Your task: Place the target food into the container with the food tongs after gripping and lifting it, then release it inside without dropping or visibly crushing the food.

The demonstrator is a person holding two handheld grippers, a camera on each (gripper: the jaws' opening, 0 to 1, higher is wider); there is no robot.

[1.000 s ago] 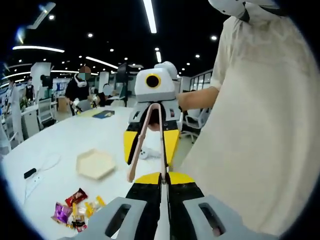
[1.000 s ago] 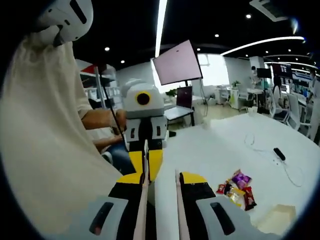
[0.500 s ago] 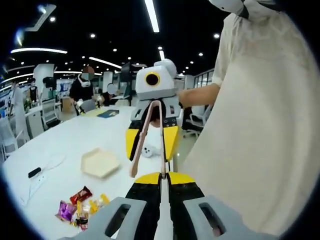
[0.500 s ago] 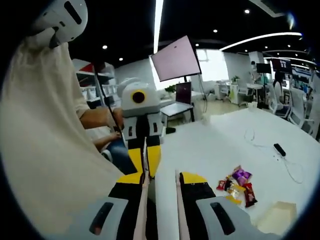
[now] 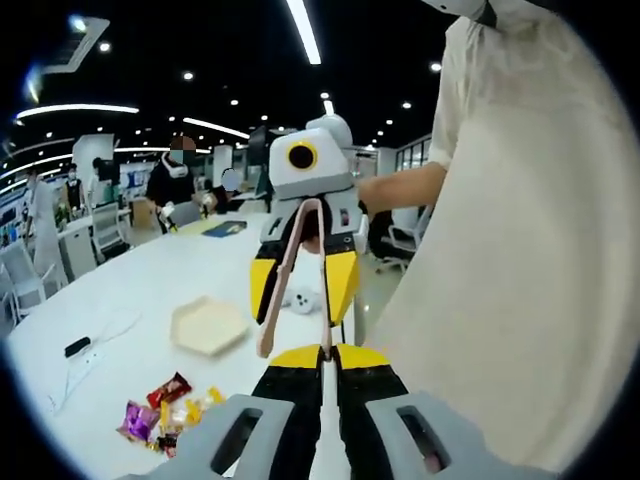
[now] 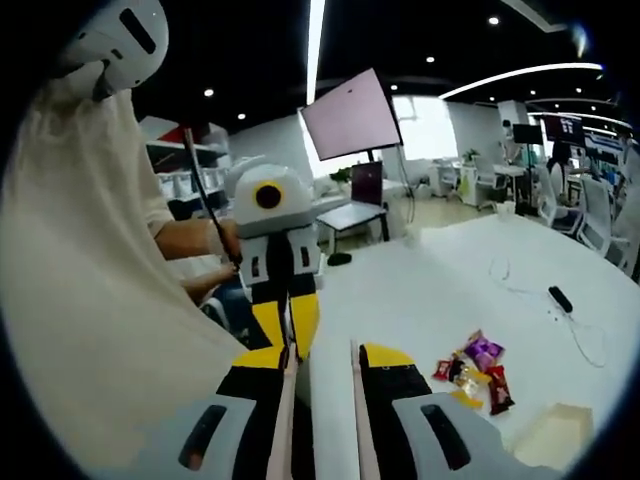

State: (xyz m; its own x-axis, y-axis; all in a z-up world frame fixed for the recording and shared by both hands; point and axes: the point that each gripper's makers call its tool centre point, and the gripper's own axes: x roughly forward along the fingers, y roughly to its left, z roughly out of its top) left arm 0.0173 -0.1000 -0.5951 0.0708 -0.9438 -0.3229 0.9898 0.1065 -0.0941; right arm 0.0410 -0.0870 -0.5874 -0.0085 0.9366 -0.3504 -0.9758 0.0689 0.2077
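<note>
White table [image 5: 120,290] carries everything; the container [image 5: 208,325], a pale hexagonal tray, sits on it well apart from both my grippers.

Left gripper [image 5: 325,355]: jaws narrow, pinched on the tip of one arm of the food tongs [image 5: 288,275]. The other arm's tip hangs free, on the container's side of my jaws.

Right gripper [image 6: 322,350]: jaws a moderate gap apart, with the two pink tong arms lying along their inner faces, so it holds the tongs.

Target food, a small pile of wrapped snacks [image 5: 160,415], lies on the table near the container, nearer to me, untouched. In the right gripper view the snacks [image 6: 475,375] sit just beyond the container [image 6: 550,435].
</note>
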